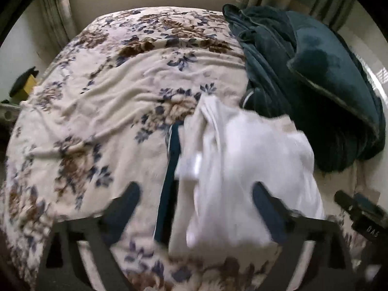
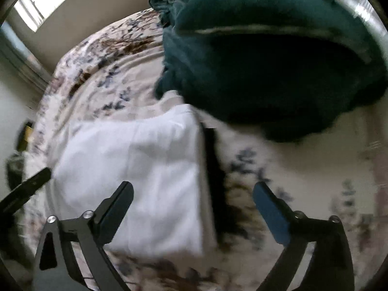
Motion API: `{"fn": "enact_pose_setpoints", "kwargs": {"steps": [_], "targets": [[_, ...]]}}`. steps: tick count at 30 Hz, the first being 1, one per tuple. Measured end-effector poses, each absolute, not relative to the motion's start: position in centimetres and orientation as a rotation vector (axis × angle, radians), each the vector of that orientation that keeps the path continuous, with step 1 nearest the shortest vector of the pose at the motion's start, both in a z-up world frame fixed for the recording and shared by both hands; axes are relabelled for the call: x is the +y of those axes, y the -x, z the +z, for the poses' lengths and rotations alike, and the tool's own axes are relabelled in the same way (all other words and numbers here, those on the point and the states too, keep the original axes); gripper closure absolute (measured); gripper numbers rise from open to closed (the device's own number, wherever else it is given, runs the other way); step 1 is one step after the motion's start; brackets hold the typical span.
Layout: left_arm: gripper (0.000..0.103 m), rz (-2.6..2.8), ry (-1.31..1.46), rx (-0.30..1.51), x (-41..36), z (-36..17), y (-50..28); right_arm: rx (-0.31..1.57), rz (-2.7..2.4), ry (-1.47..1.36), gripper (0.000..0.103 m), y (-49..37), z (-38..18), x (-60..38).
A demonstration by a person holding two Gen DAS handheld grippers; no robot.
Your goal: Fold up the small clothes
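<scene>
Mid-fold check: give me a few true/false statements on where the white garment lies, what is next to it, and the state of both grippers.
1. The white garment lies on the floral bedspread. True.
2. The left gripper is clamped on the garment. False: its jaws stand wide open.
3. A dark teal blanket is heaped beyond the garment. True.
4. The right gripper is shut. False: open, nothing held.
5. A dark strip shows along the garment's edge. True.

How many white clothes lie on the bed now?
1. The white garment lies on the flowered bedspread, beside the dark green blanket, with a dark strip showing under its edge. More could be hidden beneath.
</scene>
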State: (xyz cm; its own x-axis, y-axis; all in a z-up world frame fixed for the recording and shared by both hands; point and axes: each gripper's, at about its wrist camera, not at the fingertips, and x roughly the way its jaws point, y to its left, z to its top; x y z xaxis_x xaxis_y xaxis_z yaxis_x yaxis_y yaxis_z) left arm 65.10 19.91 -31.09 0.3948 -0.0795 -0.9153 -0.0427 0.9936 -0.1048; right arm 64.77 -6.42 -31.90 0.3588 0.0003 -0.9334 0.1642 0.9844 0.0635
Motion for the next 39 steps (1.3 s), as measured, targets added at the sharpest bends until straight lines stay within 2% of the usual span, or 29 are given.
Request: {"fn": "enact_pose_setpoints", "kwargs": {"steps": [9,20,26,39], "targets": [[0.003,0.007,0.086,1.106,18.2,-22.8,-56.6,1.096,-0.184,-0.057,0.0,-55.4,-22.5,-6.2],[0.003,-0.017,0.027,0.959,16.4,-10.1,-45.3,0.885,-0.176,-0.009,0.0,-42.0,-5.5,-5.4],[0.003,-0.012,0.018,0.89,16.4,-5.4,-39.4,0.818,-0.135,0.01,0.0,-34.4,1.0,-4.8],[0.003,0.004,-0.004,0.778,15.4,0.8,-29.0,0.723,-0.079,-0.014,0.0,-22.1,10.1,-5.8]]}}
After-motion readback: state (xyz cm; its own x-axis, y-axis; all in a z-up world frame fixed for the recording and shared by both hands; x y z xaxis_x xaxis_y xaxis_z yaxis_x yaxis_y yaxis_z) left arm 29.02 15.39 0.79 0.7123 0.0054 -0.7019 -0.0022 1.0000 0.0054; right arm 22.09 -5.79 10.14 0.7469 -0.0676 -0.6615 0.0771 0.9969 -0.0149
